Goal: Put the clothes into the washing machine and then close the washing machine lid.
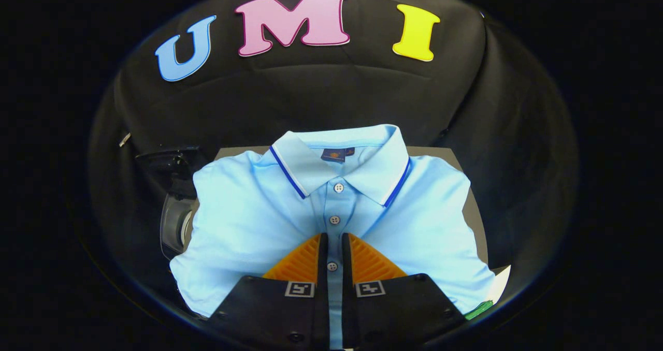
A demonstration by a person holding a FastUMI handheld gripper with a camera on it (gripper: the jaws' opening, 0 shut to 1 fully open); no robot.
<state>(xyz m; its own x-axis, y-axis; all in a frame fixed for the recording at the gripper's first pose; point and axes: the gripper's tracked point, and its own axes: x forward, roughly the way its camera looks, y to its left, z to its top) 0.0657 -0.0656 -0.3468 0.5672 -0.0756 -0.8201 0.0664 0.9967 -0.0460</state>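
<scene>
The fingers point(334, 247) sit close together with only a narrow gap between them, poised over the button placket of a folded light blue polo shirt point(248, 221). One shirt button point(332, 266) shows in that gap. Whether the tips pinch the cloth or merely hover above it cannot be told from this angle.

The shirt lies flat on a grey surface point(474, 211), front up, spreading to both sides of the fingers. Just ahead of them two more buttons run up the placket to the collar point(311, 159), which has a dark blue and white trim.

Beside the shirt's sleeve, off the edge of the surface, stands a dark object with a clear rounded part point(173, 221); it looks like the washing machine, though not clearly.
</scene>
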